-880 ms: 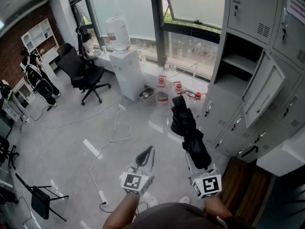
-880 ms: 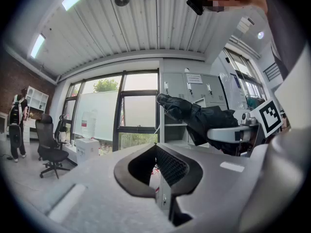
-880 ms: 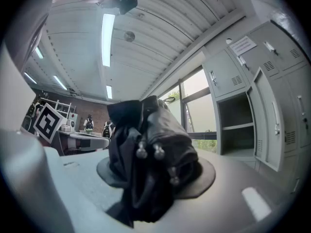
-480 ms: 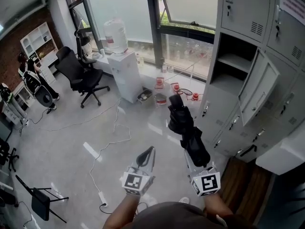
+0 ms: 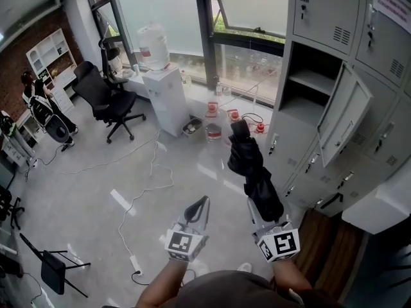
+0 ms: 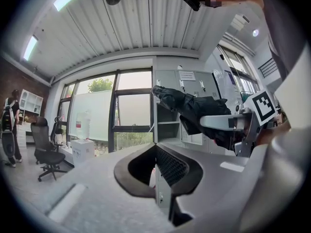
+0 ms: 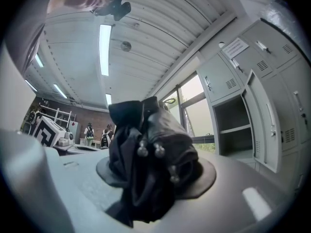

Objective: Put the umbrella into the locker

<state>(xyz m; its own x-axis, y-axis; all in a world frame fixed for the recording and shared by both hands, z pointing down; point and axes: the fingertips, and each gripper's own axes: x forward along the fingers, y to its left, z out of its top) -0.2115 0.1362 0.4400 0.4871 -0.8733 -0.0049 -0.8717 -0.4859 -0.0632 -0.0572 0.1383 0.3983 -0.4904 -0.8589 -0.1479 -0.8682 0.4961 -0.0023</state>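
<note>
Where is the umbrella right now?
In the head view, the folded black umbrella is right of centre, clamped in the right tool. It is held out over the floor, below and left of the open locker compartment, not yet inside.

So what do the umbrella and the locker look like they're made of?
Umbrella: black woven fabric, probably nylon or polyester, faint sheen; it bunches in soft creases, with small shiny rib tips. Locker: light grey painted sheet metal, likely steel, smooth satin; thin flat doors with punched vents.

surface: grey floor (image 5: 90,172) | on it: black office chair (image 5: 106,101), water dispenser (image 5: 166,101), white cable (image 5: 138,194), power strip (image 5: 136,262)
</note>
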